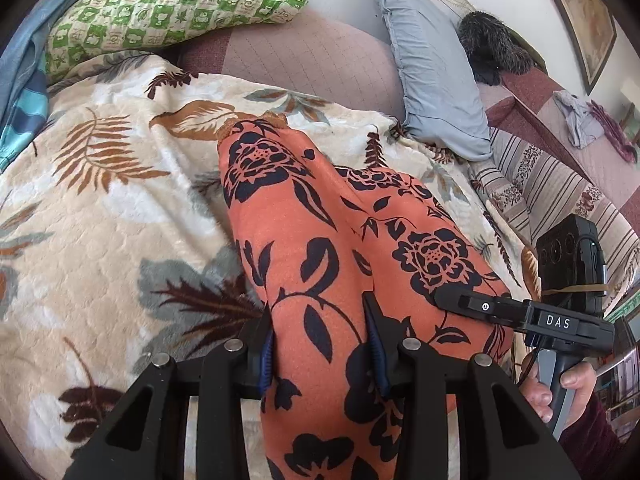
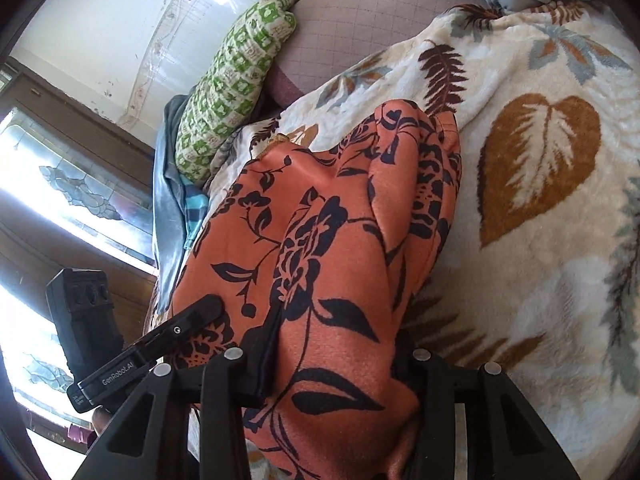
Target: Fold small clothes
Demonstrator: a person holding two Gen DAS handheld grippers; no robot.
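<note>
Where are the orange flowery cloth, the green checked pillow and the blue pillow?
orange flowery cloth [image 1: 280, 216]: left wrist view, on its upper stretch above the tongs.
green checked pillow [image 1: 180, 12]: left wrist view, middle of its top face.
blue pillow [image 1: 436, 80]: left wrist view, centre of its front.

My left gripper [image 1: 324, 344] pinches a bunched fold of the orange garment with black flowers [image 1: 288, 216], which trails away over the cream fleece blanket with brown leaves [image 1: 100, 200]. Right of the garment, my right gripper [image 1: 452, 298] bites its other edge. Beyond the blanket lie a green checked pillow [image 1: 176, 12] and a grey-blue pillow [image 1: 432, 76].
</note>
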